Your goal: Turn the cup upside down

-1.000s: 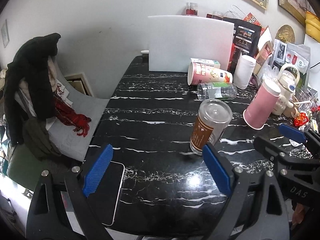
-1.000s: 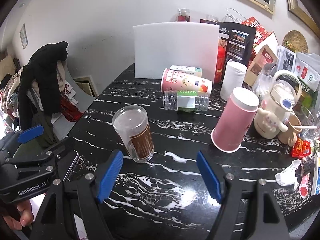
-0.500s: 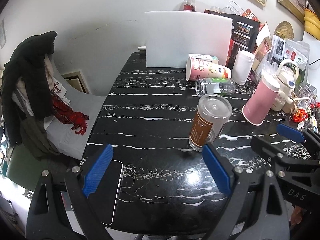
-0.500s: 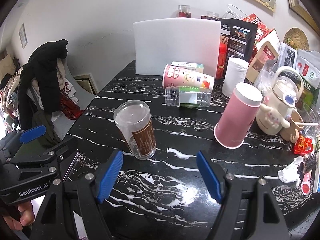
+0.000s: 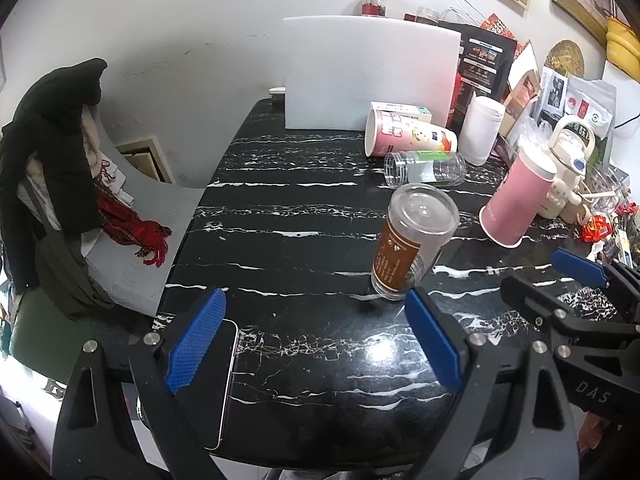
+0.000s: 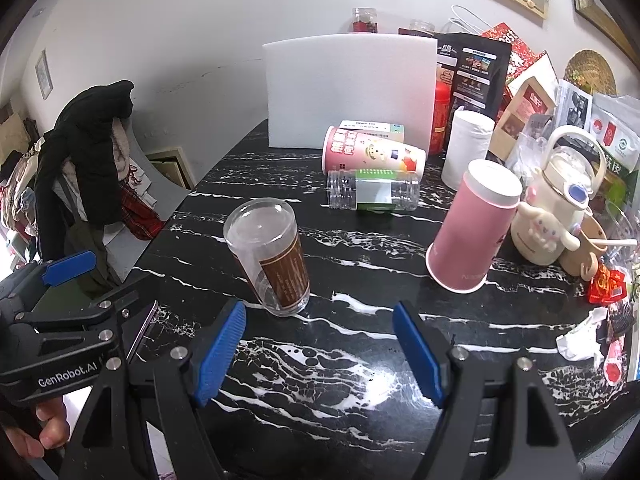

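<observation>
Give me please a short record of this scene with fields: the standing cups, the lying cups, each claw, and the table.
clear cup with brown label: stands on the table, wider end up
pink cup: stands mouth down, right of the clear cup
printed pink cup: lies on its side near the white board
clear bottle: lies on its side in front of the printed cup
left claw: open, holds nothing
right claw: open, holds nothing
table: black marble with white veins

"GenRobot.AI" stands on the left tool (image 6: pixel 60 276); "DAS" on the right tool (image 5: pixel 580 276).
</observation>
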Demonstrator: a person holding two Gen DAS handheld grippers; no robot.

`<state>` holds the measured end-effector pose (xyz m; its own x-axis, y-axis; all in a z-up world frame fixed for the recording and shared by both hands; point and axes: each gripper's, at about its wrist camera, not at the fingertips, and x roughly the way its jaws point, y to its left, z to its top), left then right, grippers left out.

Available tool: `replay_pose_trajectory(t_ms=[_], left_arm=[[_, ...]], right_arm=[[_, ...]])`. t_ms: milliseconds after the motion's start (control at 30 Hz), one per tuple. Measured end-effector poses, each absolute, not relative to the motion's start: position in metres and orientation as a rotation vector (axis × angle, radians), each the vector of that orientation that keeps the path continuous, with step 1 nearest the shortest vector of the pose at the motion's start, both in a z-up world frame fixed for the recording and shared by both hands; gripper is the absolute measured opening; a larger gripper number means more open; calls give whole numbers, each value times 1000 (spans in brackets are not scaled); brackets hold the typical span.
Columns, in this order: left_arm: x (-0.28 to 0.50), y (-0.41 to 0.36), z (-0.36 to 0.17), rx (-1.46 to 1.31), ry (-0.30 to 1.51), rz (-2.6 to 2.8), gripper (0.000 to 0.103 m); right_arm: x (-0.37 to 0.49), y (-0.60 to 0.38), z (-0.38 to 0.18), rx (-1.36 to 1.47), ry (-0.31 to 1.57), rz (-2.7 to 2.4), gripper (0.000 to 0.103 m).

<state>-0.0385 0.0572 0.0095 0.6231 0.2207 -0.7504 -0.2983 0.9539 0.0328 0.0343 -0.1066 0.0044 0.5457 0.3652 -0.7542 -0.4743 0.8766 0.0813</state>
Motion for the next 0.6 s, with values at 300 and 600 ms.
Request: replay_pose_trajectory(t_ms=[300,600], left_arm=[[-34,52,10,-75,854,281,91],[-34,48,11,-59,854,283,91]], right_arm=[[35,-109,3,-135,866,493,76],[34,-113,3,-131,866,489,76]])
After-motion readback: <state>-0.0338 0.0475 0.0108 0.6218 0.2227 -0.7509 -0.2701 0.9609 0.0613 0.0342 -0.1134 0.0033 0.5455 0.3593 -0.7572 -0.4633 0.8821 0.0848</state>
